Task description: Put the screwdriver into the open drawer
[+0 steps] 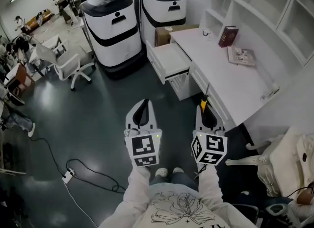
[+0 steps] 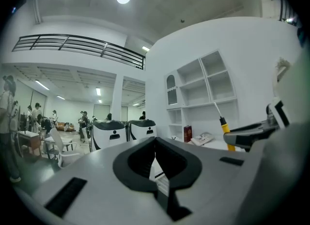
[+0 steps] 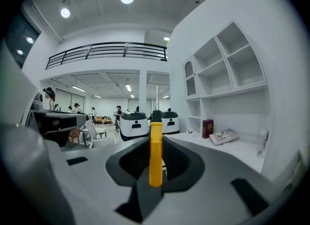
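A screwdriver with a yellow handle (image 3: pixel 155 154) stands upright between the jaws of my right gripper (image 3: pixel 156 139), which is shut on it. In the head view the handle (image 1: pixel 203 105) pokes out past the right gripper (image 1: pixel 204 108), close to the front edge of the white desk (image 1: pixel 230 77). The open drawer (image 1: pixel 169 60) juts from the desk's far left end, well ahead of both grippers. My left gripper (image 1: pixel 143 103) hovers level over the dark floor, shut with nothing in it (image 2: pixel 155 141). From the left gripper view the screwdriver (image 2: pixel 225 132) shows at the right.
Two white-and-black machines (image 1: pixel 114 26) stand behind the drawer, with a cardboard box (image 1: pixel 164 35) beside them. A red book (image 1: pixel 228 36) and an open booklet (image 1: pixel 241 55) lie on the desk. A white swivel chair (image 1: pixel 66 64) is at left, a power strip and cable (image 1: pixel 68 174) on the floor.
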Motion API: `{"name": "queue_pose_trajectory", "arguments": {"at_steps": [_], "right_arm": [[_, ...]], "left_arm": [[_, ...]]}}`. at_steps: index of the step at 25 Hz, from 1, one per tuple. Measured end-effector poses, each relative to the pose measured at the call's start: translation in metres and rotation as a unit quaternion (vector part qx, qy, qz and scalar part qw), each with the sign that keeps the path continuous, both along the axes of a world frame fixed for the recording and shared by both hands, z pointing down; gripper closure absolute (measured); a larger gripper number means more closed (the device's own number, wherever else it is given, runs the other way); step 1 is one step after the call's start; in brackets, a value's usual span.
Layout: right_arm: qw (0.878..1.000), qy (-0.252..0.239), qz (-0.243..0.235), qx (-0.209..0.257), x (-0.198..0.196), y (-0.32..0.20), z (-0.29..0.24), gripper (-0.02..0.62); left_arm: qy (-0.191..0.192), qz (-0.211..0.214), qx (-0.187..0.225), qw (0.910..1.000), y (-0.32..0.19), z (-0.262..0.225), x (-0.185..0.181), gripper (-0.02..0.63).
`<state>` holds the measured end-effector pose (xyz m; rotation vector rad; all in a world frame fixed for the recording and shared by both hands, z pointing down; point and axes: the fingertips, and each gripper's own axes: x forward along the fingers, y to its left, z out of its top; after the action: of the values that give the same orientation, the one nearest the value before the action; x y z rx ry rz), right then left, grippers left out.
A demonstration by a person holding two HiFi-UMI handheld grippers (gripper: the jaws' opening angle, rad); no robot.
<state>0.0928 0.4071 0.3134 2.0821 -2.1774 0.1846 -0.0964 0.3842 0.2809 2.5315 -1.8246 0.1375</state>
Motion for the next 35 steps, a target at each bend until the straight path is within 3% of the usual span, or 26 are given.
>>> {"name": "queue_pose_trajectory", "arguments": {"at_steps": [16, 35], "right_arm": [[1.000, -0.007, -0.002, -0.021, -0.005, -0.049, 0.022, 0.523], [0.998, -0.011, -0.064, -0.006, 0.050, -0.248, 0.005, 0.523]], "left_arm": [[-0.004, -0.006, -0.026, 0.9996, -0.050, 0.025, -0.008, 0.600], [-0.001, -0.066, -0.025, 0.9975, -0.223, 0.017, 0.046, 0.600]]}}
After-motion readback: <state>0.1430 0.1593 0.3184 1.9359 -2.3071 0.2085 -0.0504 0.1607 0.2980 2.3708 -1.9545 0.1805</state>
